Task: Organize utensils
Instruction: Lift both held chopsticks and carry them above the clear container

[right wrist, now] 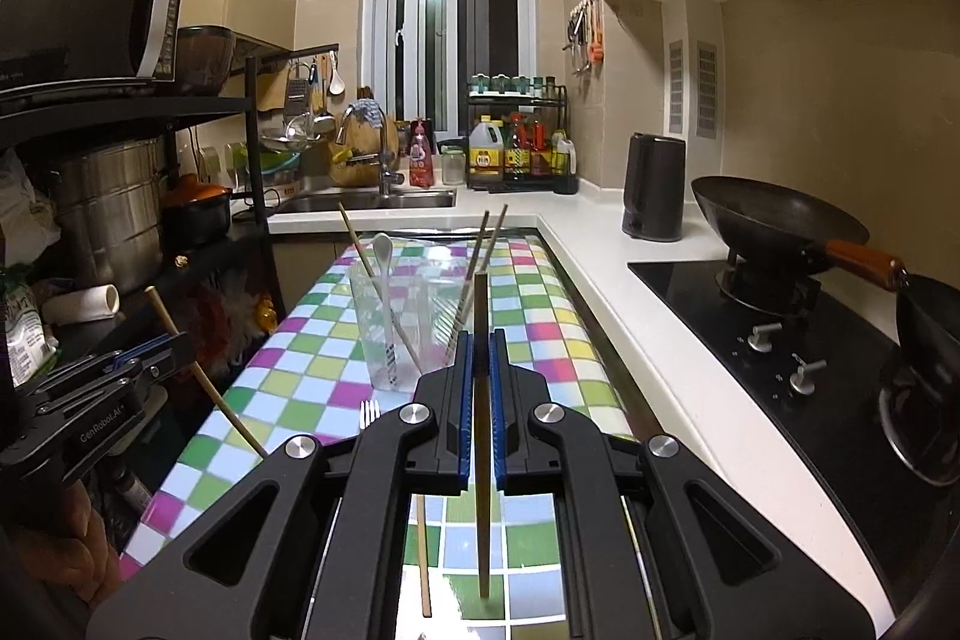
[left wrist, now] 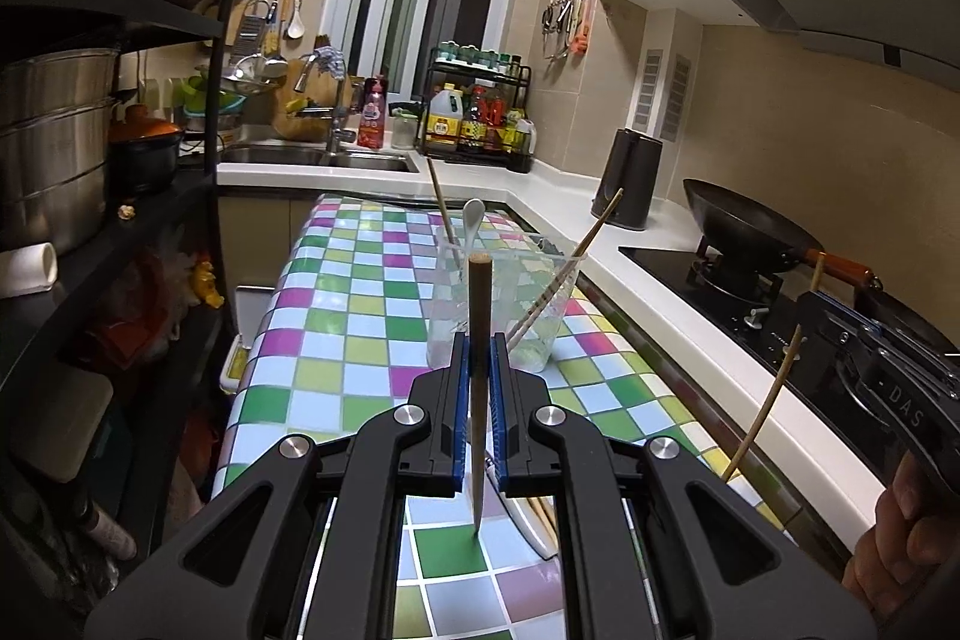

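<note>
Now I see a clear plastic cup (left wrist: 498, 304) on the glossy checkered cloth (left wrist: 336, 340) with a white spoon (left wrist: 472, 214) and thin wooden sticks | my left gripper (left wrist: 478, 358) clamps a brown chopstick (left wrist: 479, 304) upright | my right gripper (right wrist: 478, 358) pinches a pale chopstick (right wrist: 481, 316) upright | both held above the cloth, near the cup.
</note>
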